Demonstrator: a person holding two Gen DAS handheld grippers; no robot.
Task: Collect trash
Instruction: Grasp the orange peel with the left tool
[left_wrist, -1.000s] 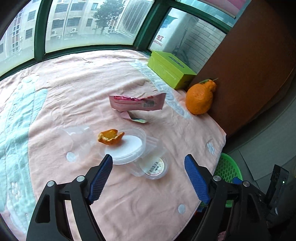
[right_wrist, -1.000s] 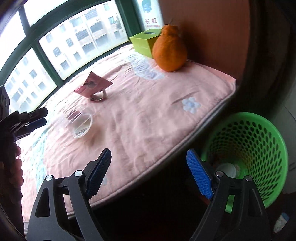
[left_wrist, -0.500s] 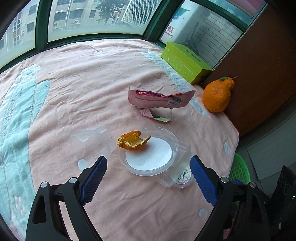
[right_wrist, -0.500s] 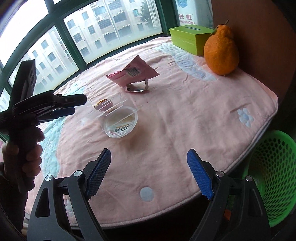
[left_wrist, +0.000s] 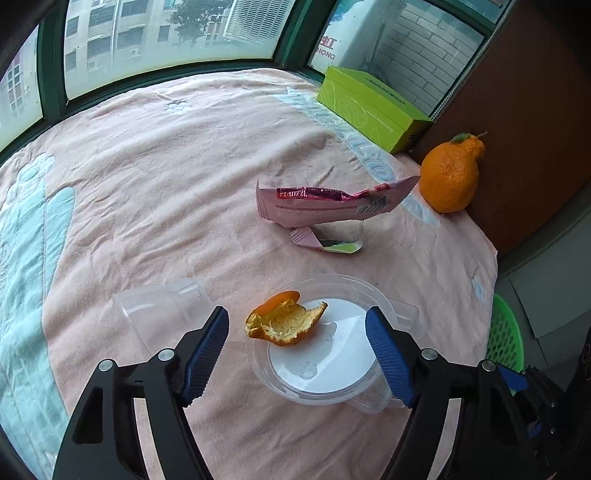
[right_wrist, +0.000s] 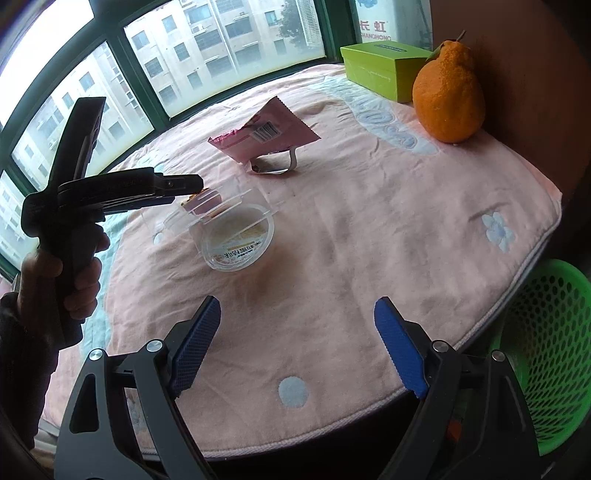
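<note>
Left gripper (left_wrist: 297, 334): jaws apart, holding nothing, positioned above the orange peel (left_wrist: 284, 323) at lower centre of the left wrist frame. The peel rests on the left rim of a clear plastic container (left_wrist: 325, 354) with a white base. A second clear plastic cup (left_wrist: 159, 306) lies on its side just left of the peel.

Right gripper (right_wrist: 297, 349): jaws apart, holding nothing, over the near edge of the pink tablecloth (right_wrist: 369, 229) at lower centre of the right wrist frame. In this view the left gripper's body appears at middle left, held in the person's left hand (right_wrist: 62, 280), its tip over the container (right_wrist: 236, 236).

Pink snack wrapper (left_wrist: 325, 203): torn open, standing on the cloth at frame centre, with a small torn wrapper piece (left_wrist: 325, 243) just below it.

Whole orange (left_wrist: 450, 177): upper right, beside the green tissue box (left_wrist: 369, 107).

Green mesh waste basket (right_wrist: 546, 354): on the floor beside the table, lower right of the right wrist frame.
</note>
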